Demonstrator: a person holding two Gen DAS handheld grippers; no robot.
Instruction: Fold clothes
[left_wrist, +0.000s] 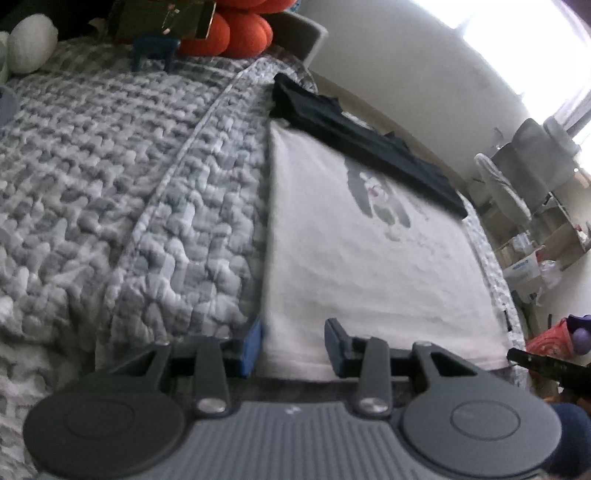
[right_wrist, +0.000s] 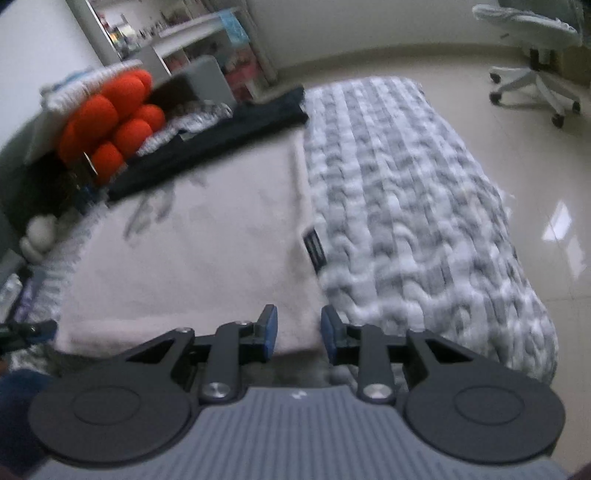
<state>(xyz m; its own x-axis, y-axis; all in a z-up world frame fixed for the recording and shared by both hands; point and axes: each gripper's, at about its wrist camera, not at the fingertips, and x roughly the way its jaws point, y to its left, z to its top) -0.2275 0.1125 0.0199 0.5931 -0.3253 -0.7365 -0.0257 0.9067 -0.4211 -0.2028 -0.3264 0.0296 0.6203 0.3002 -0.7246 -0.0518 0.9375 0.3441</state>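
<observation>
While fingers (left_wrist: 255, 343) gape, shirt (left_wrist: 369, 266) lies flat

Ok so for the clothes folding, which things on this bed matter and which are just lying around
Belongs to the job:
white shirt
dark garment
left gripper
right gripper

Just lying about:
orange plush
white plush
office chair
grey knit blanket, serving only as the work surface

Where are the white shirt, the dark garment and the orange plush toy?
white shirt (left_wrist: 369, 266): left wrist view, middle of its flat front.
dark garment (right_wrist: 207, 147): right wrist view, middle of the cloth.
orange plush toy (right_wrist: 107, 110): right wrist view, one round lobe.
</observation>
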